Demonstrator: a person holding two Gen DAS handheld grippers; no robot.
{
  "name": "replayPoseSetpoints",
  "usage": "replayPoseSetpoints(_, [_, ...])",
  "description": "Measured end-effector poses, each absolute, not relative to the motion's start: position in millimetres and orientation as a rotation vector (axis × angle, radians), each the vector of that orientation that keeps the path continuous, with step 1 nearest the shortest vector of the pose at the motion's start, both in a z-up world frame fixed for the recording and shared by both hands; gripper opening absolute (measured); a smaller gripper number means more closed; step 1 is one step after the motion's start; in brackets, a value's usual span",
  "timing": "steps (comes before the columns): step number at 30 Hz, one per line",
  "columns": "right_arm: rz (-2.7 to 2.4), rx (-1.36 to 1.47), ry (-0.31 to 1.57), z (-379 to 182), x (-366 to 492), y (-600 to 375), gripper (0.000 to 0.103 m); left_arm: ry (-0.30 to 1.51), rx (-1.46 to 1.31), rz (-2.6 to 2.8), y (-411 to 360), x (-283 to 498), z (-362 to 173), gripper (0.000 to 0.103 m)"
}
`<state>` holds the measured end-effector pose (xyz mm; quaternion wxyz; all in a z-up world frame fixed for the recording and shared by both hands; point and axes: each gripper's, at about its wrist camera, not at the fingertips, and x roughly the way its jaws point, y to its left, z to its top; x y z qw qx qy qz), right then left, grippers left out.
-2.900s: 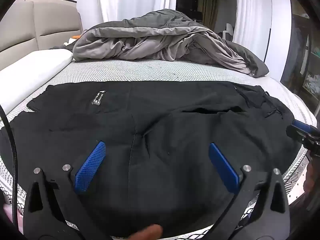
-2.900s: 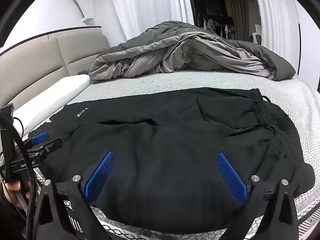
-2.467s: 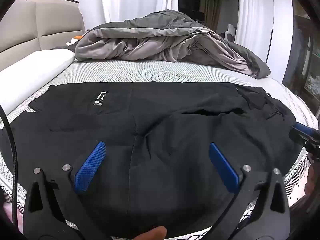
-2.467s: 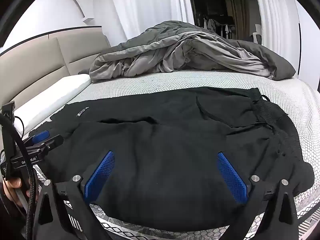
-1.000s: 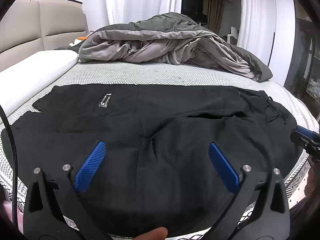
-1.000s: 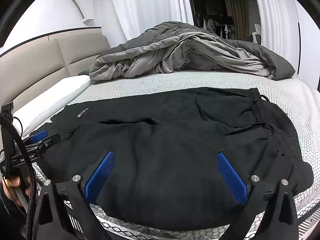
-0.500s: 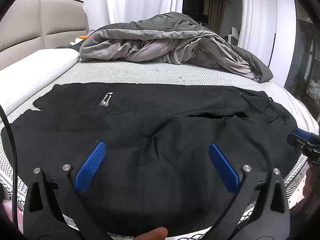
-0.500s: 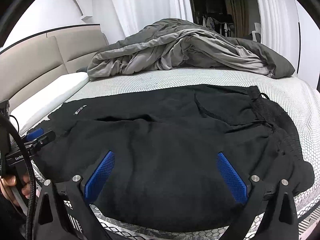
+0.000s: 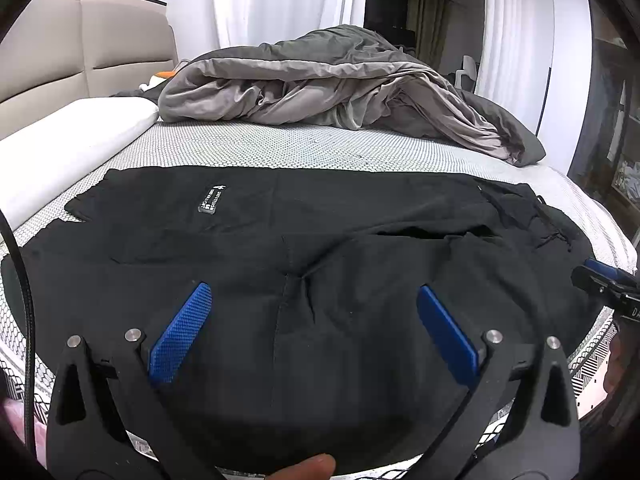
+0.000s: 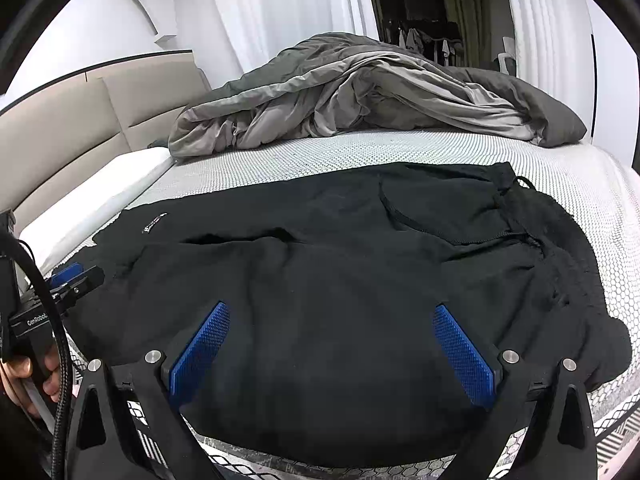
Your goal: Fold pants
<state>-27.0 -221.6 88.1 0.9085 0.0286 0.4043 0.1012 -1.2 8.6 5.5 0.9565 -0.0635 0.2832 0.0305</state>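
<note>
Both grippers (image 9: 312,336) (image 10: 331,346) eased back slightly, jaws apart; black pants (image 9: 320,240) flat, folded lengthwise.

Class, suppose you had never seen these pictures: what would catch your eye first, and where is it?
The black pants spread flat across the near half of the bed. Behind them, a rumpled grey duvet is heaped at the far side. Low in each view, the open hand-held gripper's blue pads frame the cloth.

We see black pants (image 9: 320,240) with a small black label (image 9: 212,199) in white print. Mattress cover (image 9: 304,148) is white with a fine dark honeycomb pattern. Duvet (image 9: 332,80) is grey, darker outside, lighter inside. Headboard (image 9: 80,48) is beige, curtains (image 9: 280,0) white. Gripper pads (image 9: 180,336) are blue and knurled on black frames.
</note>
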Motion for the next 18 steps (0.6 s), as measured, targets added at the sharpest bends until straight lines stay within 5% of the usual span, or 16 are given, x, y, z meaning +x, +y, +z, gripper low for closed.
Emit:
replayPoseSetpoints(10, [0.215,0.033,0.797,90,-27,-225,0.103,0.548,-0.176,0.082,31,-10,11,0.102])
replayPoseSetpoints(18, [0.226,-0.006,0.770,109,-34,-240,0.103,0.510,-0.340,0.228,120,-36,13,0.102])
